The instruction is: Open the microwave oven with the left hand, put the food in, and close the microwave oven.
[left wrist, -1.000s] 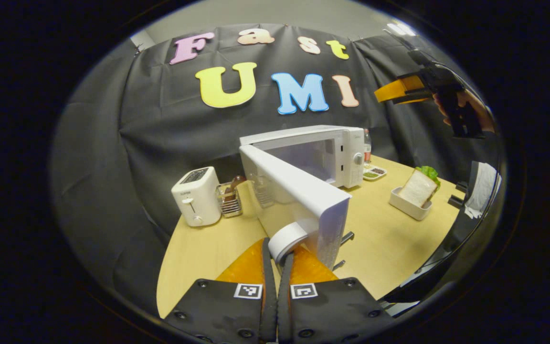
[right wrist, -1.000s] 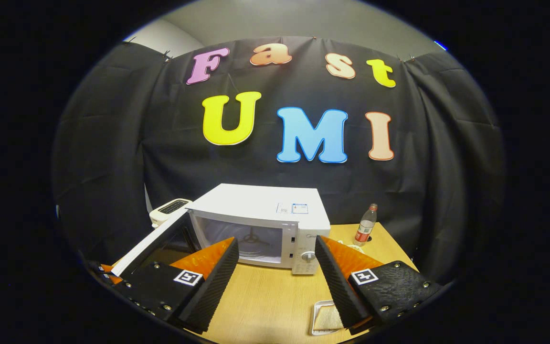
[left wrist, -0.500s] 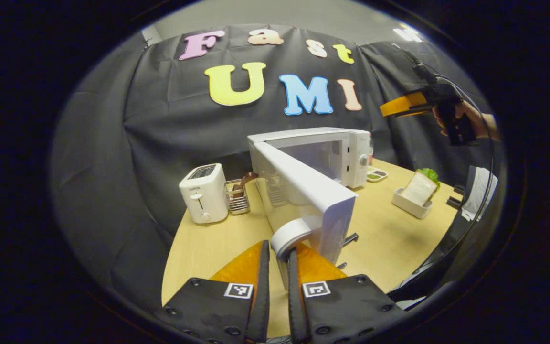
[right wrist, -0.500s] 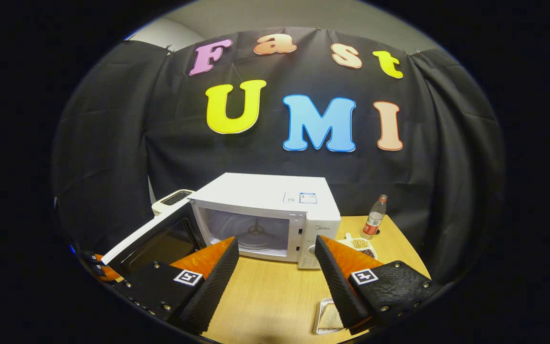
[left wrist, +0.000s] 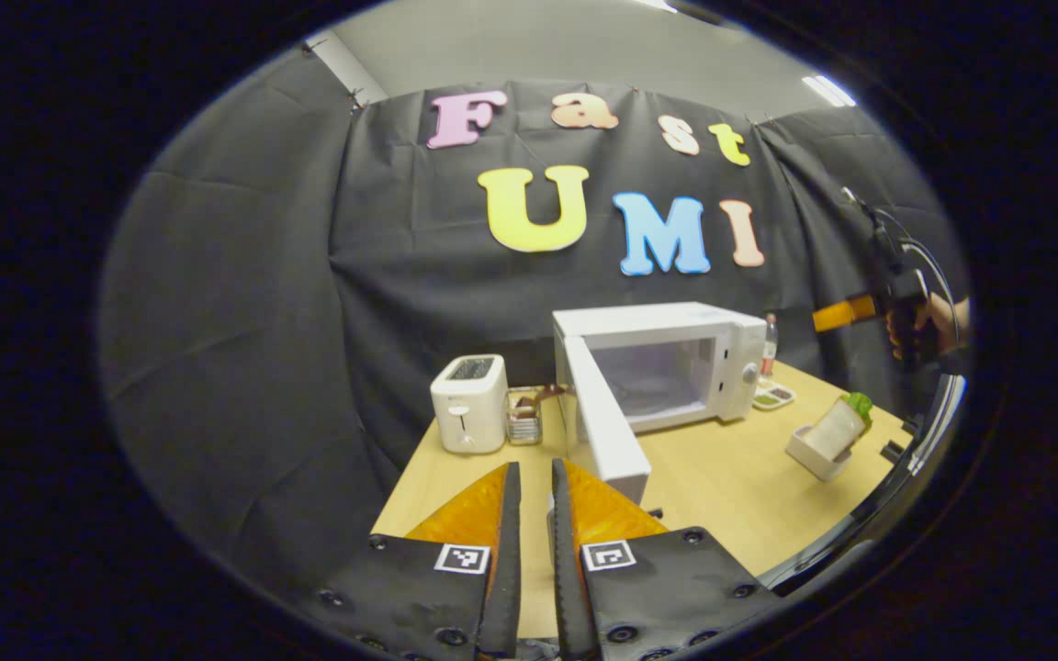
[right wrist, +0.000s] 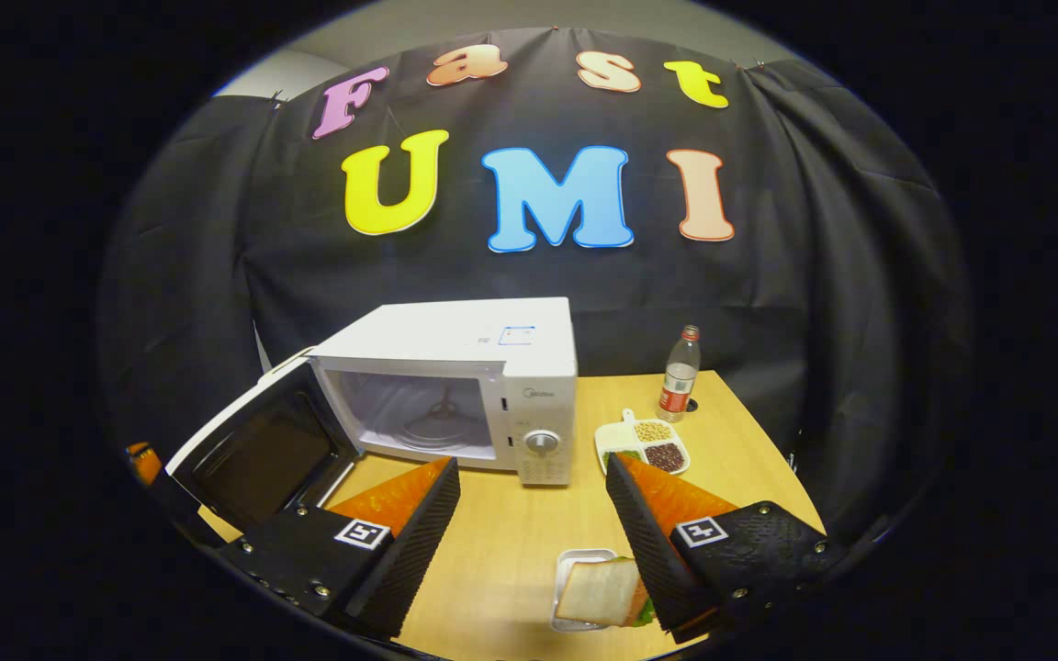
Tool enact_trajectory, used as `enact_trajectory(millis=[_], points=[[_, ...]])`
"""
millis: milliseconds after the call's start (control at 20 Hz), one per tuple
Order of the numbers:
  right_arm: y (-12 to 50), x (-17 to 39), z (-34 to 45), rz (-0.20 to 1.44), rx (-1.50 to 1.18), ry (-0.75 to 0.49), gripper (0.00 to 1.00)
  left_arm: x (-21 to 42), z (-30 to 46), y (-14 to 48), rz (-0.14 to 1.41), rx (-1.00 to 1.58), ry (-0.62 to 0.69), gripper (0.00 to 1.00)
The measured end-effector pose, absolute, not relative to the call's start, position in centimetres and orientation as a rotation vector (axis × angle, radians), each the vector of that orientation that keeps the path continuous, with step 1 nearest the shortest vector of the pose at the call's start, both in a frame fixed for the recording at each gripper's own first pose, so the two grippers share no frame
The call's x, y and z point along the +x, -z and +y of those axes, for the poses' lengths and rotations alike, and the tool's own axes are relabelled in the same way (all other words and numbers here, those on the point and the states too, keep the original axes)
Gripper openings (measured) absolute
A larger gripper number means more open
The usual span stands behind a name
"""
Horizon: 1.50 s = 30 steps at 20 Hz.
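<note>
Already the white boxy microwave oven (right wrist: 455, 386) stands open on the pale wooden worktop (right wrist: 511, 551), its door (right wrist: 258, 450) swung wide to the side and the cavity with its glass turntable bare. The food, a white-bread sandwich with green lettuce in a small white rectangular dish (right wrist: 598, 592), sits on the worktop in front of the oven, right beneath the right gripper (right wrist: 534, 519), whose jaws are spread wide and grasp nothing. The left gripper (left wrist: 529, 514) hovers off the door's free edge, jaws nearly pressed together around nothing. Judging by this, opening is done and loading is in hand: the right gripper should descend, clamp the dish and carry it level into the cavity.
</note>
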State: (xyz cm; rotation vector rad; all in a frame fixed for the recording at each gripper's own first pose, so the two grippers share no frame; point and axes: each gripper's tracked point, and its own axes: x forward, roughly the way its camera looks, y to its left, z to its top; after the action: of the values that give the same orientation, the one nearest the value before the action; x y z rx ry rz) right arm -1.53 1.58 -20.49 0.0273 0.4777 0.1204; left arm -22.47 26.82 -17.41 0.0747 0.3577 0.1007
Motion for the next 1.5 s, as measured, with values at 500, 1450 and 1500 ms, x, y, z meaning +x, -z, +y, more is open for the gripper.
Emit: enact_trajectory(millis=[500, 1450, 1500], points=[[28.4, -4.8, -8.1, 0.708, 0.112, -0.075, 0.98, -10.6, 10.0, 6.9, 0.127, 0.028, -0.021, 0.99], [38.3, -8.9, -6.0, 1.140, 0.410, -0.263, 0.64, -4.1, -0.4, 5.2, 0.160, 0.090, -0.012, 0.95], [38.1, -9.2, -5.8, 1.148, 0.424, -0.274, 0.54, -4.0, -0.5, 5.3, 0.161, 0.090, -0.007, 0.91]])
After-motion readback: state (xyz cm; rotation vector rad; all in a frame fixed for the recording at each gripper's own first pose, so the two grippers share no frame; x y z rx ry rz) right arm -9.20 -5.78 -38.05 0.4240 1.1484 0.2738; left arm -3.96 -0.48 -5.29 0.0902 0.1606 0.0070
